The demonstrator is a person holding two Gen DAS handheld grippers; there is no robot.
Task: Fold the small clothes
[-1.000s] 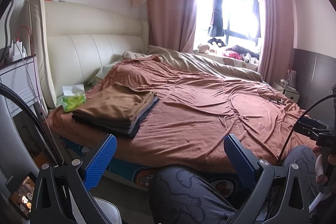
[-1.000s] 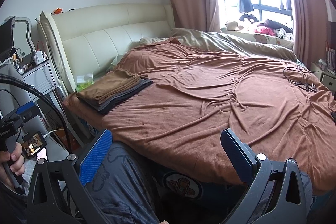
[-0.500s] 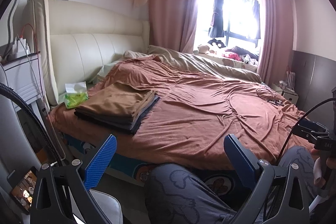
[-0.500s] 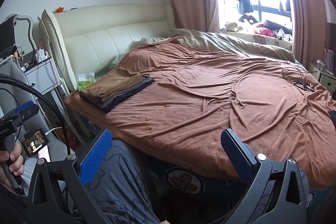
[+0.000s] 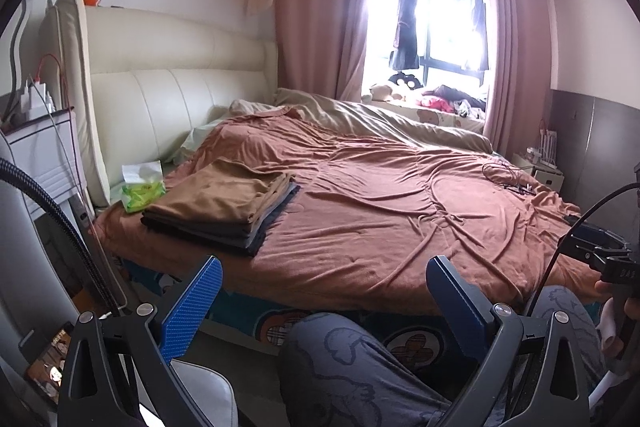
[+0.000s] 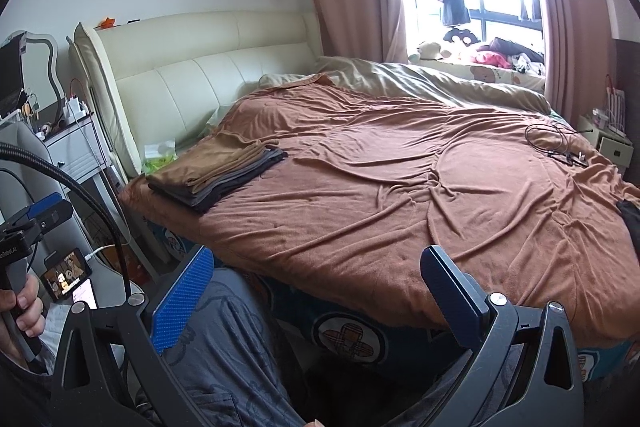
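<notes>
A folded stack sits on the bed; both tongs, left and right, gape wide and empty, so folding looks nearly done.

From where I'm sitting at the side of the bed, the stack of folded clothes sits on the blanket near the head-end corner, right by the edge closest to me. A tissue pack is just beside it toward the headboard. Some cables lie way over at the far foot-end edge. Window is behind the bed.
</notes>
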